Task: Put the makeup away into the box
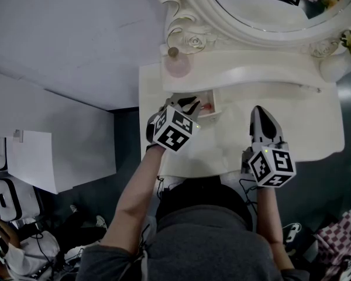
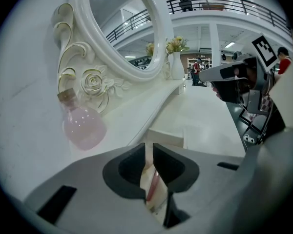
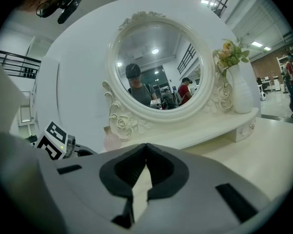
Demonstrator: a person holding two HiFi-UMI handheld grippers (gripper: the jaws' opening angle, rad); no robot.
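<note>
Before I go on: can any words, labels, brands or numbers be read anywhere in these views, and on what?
No text can be read in any view.
Left gripper's marker cube: black-and-white square pattern only, no letters.
Right gripper's marker cube: the same kind of pattern, no letters.
Pink bottle: no label shows.
Sheet of paper: looks blank.

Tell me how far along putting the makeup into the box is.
Done: nothing certain. In hand: the left gripper is at the box, a slim pink-red stick in its narrow jaw gap; gripped or already lying inside, I cannot tell. The right gripper is shut and empty. Left: perhaps the pink bottle on the shelf, if it counts.
</note>
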